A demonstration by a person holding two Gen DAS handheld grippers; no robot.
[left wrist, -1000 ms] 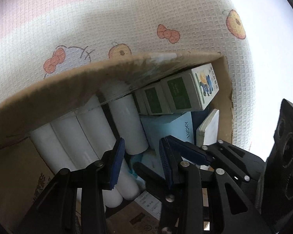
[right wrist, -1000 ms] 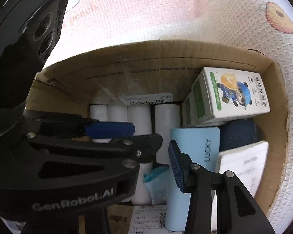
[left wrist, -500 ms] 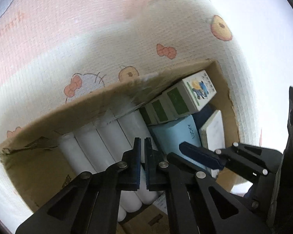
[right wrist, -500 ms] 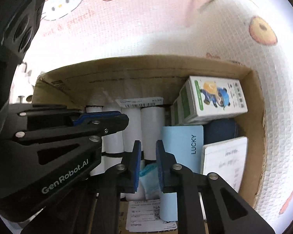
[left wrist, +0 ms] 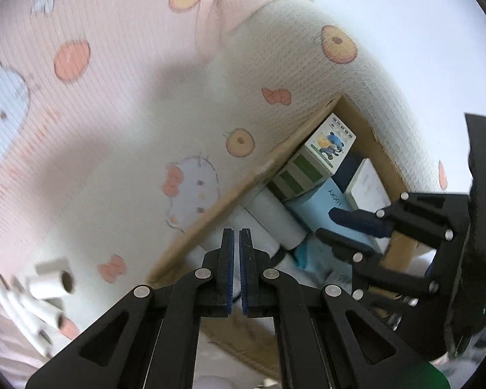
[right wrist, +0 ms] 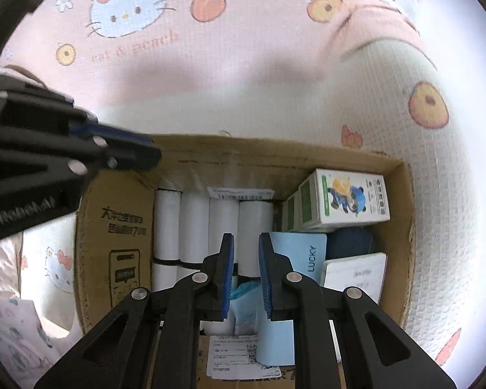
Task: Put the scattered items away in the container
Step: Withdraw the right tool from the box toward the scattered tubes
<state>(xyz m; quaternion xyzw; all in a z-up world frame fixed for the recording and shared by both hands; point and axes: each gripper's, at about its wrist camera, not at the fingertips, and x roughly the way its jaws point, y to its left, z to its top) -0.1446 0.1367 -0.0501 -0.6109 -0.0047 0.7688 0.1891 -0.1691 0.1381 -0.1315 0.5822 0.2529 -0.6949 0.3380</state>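
Black-framed, blue-padded left gripper (left wrist: 236, 269) is seen nearest in the left wrist view, jaws drawn nearly together w/ nothing between them. Right gripper (right wrist: 246, 275) is likewise drawn in as far as it goes, a narrow gap left, nothing clamped.

Below both, the brown cardboard box (right wrist: 113, 227) is seen already well filled: white paper rolls (right wrist: 223, 227) are packed side by side along one side, a pale blue "LUCKY" pack (right wrist: 304, 253) lies next to them, a white-and-green carton w/ a cartoon panda (right wrist: 346, 197) is lodged in the far corner, and a white notepad (right wrist: 356, 275) and a dark blue item (right wrist: 350, 240) are tucked beside it.

Further off on the pink-and-white cartoon mat (left wrist: 113, 129), loose white paper rolls w/ brown cores (left wrist: 42, 295) are left scattered, well apart from the box; these are probably next. They are judged light, fairly stiff but crushable, so a grip across the middle of one roll, approx. square to its axis, is advised.
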